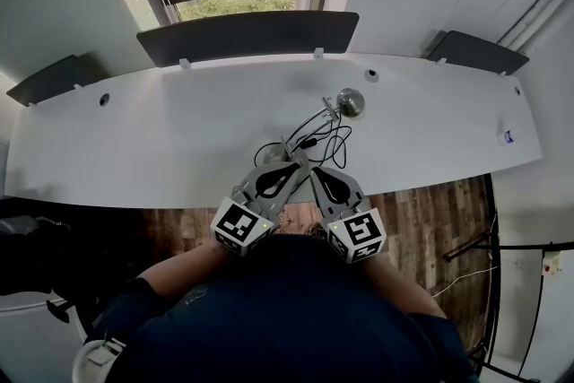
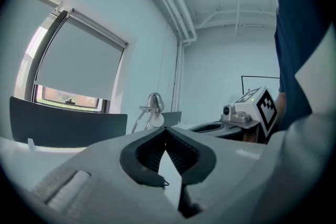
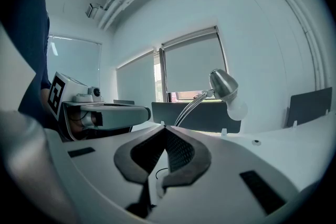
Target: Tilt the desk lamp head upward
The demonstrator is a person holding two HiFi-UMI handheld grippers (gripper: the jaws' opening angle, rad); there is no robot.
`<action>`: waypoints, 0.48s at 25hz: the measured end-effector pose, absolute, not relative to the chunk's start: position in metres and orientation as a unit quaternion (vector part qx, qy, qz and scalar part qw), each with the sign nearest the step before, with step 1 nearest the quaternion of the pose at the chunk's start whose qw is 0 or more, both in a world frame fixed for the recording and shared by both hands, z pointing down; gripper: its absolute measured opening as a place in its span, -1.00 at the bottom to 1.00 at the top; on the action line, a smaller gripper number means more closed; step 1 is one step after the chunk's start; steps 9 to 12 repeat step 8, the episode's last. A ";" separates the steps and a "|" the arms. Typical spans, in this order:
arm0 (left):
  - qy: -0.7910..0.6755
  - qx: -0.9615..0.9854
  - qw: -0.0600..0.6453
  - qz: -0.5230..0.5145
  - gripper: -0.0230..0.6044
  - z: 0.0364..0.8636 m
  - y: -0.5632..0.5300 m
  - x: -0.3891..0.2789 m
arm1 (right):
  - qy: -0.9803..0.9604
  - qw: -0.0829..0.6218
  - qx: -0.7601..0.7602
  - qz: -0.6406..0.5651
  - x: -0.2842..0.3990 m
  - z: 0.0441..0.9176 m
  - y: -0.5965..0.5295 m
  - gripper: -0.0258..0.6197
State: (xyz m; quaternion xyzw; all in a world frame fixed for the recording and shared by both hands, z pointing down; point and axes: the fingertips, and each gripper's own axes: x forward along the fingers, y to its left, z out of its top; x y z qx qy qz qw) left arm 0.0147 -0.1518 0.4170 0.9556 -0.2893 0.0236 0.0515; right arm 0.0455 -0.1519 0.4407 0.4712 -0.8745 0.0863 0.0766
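Note:
The desk lamp stands on the white desk (image 1: 161,139), its silver head (image 1: 350,103) held out on thin curved metal arms (image 1: 309,126). The head points downward with a white bulb (image 3: 237,109) below the shade (image 3: 223,84); the left gripper view also shows the lamp head (image 2: 154,104). My left gripper (image 1: 299,161) and right gripper (image 1: 317,172) hover side by side at the desk's front edge, short of the lamp. Both are shut and hold nothing. Each camera sees its own closed left gripper (image 2: 165,129) or right gripper (image 3: 164,127).
A black cable (image 1: 330,142) loops on the desk around the lamp's foot. Dark partition panels (image 1: 247,36) line the far edge, with a window behind. A small object (image 1: 508,137) lies at the desk's right end. Wooden floor (image 1: 430,220) shows below the front edge.

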 end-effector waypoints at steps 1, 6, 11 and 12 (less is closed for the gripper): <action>-0.288 0.956 0.053 0.021 -0.91 0.417 -0.152 0.015 | -0.874 0.077 0.471 0.086 0.046 0.440 -0.152 -0.89; -0.290 0.956 0.048 0.021 -0.91 0.415 -0.152 0.016 | -0.874 0.077 0.472 0.084 0.049 0.440 -0.153 -0.89; -0.291 0.955 0.053 0.019 -0.91 0.415 -0.153 0.017 | -0.874 0.077 0.473 0.085 0.049 0.441 -0.153 -0.89; -0.291 0.955 0.053 0.019 -0.91 0.415 -0.153 0.017 | -0.874 0.077 0.473 0.085 0.049 0.441 -0.153 -0.89</action>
